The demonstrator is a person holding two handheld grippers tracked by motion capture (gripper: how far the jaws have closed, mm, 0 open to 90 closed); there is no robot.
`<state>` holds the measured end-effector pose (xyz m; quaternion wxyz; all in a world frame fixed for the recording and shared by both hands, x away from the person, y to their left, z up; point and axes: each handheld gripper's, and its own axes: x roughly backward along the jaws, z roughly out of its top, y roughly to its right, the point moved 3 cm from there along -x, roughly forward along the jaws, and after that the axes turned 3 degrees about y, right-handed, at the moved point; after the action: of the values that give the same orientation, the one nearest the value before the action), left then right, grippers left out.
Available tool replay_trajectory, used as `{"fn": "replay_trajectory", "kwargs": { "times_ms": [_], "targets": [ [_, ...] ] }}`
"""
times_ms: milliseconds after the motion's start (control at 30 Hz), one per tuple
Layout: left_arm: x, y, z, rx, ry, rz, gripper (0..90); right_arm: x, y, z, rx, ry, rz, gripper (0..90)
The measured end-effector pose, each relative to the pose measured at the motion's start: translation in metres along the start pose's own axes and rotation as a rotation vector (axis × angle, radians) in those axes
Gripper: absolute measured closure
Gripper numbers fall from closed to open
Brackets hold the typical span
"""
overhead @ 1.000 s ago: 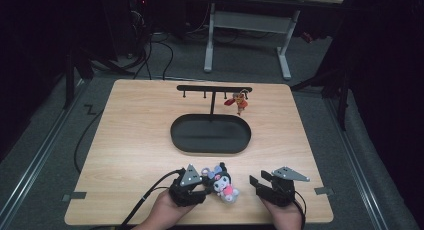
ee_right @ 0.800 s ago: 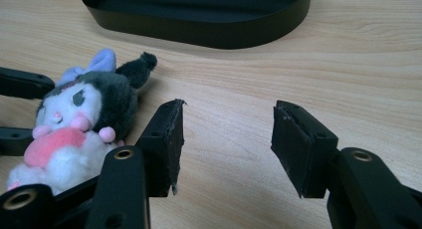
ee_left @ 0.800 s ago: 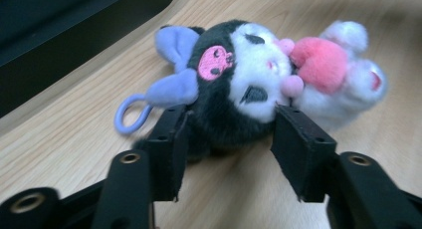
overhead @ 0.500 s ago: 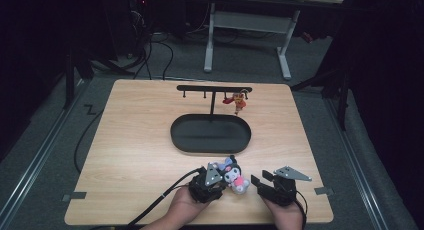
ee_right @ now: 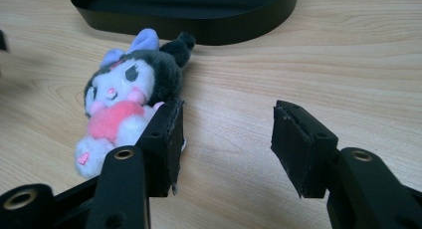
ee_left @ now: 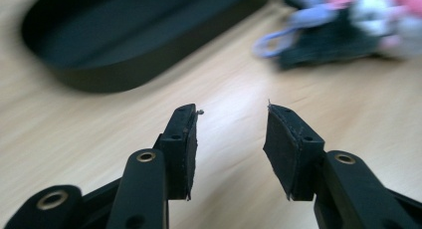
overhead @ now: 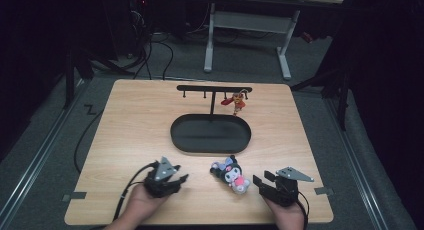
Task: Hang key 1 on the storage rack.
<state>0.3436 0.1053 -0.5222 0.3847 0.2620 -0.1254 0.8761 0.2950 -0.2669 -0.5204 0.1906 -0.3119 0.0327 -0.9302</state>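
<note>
A small plush doll (overhead: 231, 173) with a black head, white face and pink body lies on the wooden table (overhead: 135, 120) near its front edge. My left gripper (overhead: 179, 182) is to the doll's left, apart from it. Its jaws have just been opening and nothing is between them (ee_left: 231, 114); the doll (ee_left: 338, 30) shows blurred at the upper right there. My right gripper (overhead: 261, 179) rests to the doll's right, open (ee_right: 229, 109). The doll (ee_right: 124, 99) lies just beyond its left fingertip (ee_right: 166, 134), outside the gap.
A black oval tray (overhead: 210, 146) sits mid-table, behind the doll. Behind it stands a black T-shaped hook rack (overhead: 214, 90) with a small red and orange figure (overhead: 239, 102) hanging at its right. Dark floor and desk legs lie beyond the table.
The left gripper went right against the doll, then pulled back left with wider jaws. The doll has ended a little farther right and back. The right gripper stayed still.
</note>
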Motion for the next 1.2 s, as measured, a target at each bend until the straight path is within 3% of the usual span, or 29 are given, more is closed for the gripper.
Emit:
{"fn": "replay_trajectory", "kwargs": {
  "times_ms": [100,200,267,367,467,500,667,767,867,933,1000,1067,1200],
  "targets": [
    [0.010,-0.031,-0.018,0.044,0.009,0.066,53.5,-0.005,0.002,-0.001,0.004,-0.016,-0.013,46.4],
    [0.009,-0.040,-0.023,0.034,0.007,0.096,48.1,-0.007,0.002,-0.001,0.000,-0.029,-0.021,46.1],
    [0.004,-0.047,-0.024,0.049,-0.012,0.114,46.1,-0.010,0.003,-0.002,0.018,-0.039,-0.030,45.5],
    [0.001,-0.046,-0.023,0.057,-0.027,0.091,46.0,-0.013,0.004,-0.005,0.039,-0.066,-0.046,43.7],
    [0.000,-0.042,-0.020,0.028,-0.028,0.071,46.0,-0.018,0.004,-0.006,0.042,-0.098,-0.034,40.2],
    [0.000,-0.038,-0.017,0.019,-0.020,0.045,46.0,-0.020,0.003,-0.006,0.046,-0.109,-0.038,39.5],
    [-0.003,-0.038,-0.016,0.016,-0.018,0.008,47.0,-0.024,0.003,0.002,0.045,-0.169,-0.059,36.0],
    [-0.003,-0.040,-0.015,0.020,-0.014,-0.012,47.0,-0.023,0.005,0.008,0.070,-0.206,-0.088,34.4],
    [-0.003,-0.039,-0.016,0.006,-0.013,-0.006,46.6,-0.019,0.006,0.015,0.079,-0.246,-0.105,33.6],
    [-0.005,-0.037,-0.018,-0.026,-0.023,0.016,46.2,-0.017,0.008,0.020,0.094,-0.279,-0.112,33.6],
    [-0.005,-0.037,-0.018,-0.027,-0.031,0.017,46.2,-0.017,0.009,0.022,0.103,-0.297,-0.115,33.6],
    [-0.005,-0.036,-0.018,-0.023,-0.033,0.018,46.0,-0.016,0.009,0.028,0.139,-0.353,-0.126,33.3],
    [-0.003,-0.033,-0.019,-0.014,-0.026,0.006,45.8,-0.015,0.005,0.032,0.163,-0.426,-0.122,32.6]
  ]
}}
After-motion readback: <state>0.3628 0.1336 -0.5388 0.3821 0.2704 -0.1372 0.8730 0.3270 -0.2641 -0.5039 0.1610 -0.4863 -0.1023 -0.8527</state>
